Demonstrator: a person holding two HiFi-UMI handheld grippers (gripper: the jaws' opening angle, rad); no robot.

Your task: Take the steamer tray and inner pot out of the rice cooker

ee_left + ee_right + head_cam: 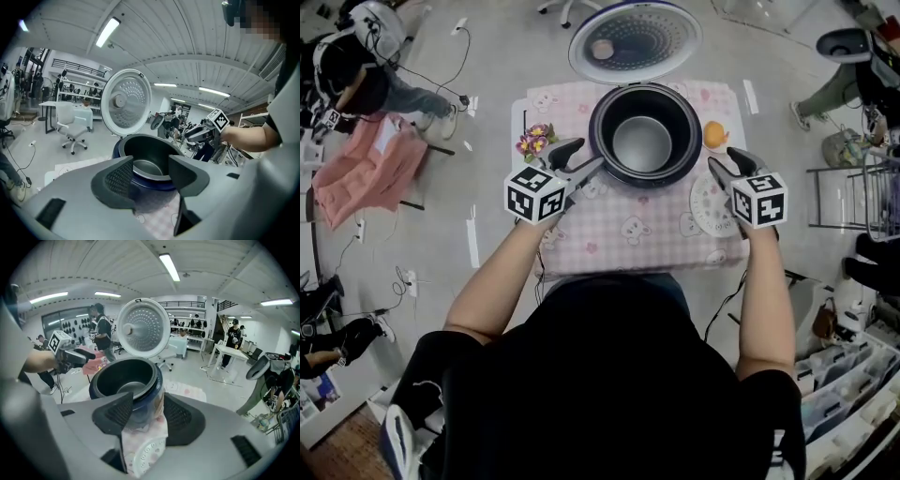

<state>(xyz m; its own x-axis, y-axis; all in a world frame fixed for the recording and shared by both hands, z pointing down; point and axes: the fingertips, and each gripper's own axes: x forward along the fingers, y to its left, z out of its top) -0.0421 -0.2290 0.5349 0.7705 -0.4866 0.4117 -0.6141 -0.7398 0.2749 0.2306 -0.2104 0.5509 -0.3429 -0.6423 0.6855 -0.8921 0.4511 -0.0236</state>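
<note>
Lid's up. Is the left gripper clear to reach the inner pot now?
Probably yes. The lid stands open at the back, the left gripper sits by the left rim of the cooker with jaws apart and empty, and nothing lies between it and the inner pot.

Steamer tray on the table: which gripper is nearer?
Right. The right gripper is at the tray's far edge; the left gripper is by the cooker's left rim, farther off.

A: How does the rice cooker [153, 397] look?
B: Glossy dark-blue shell, smooth; its inner pot [642, 142] is dull grey metal.
A: And the steamer tray [705, 211]?
B: Matt white plastic, perforated. The tablecloth [619, 234] is soft pink checked cloth.
</note>
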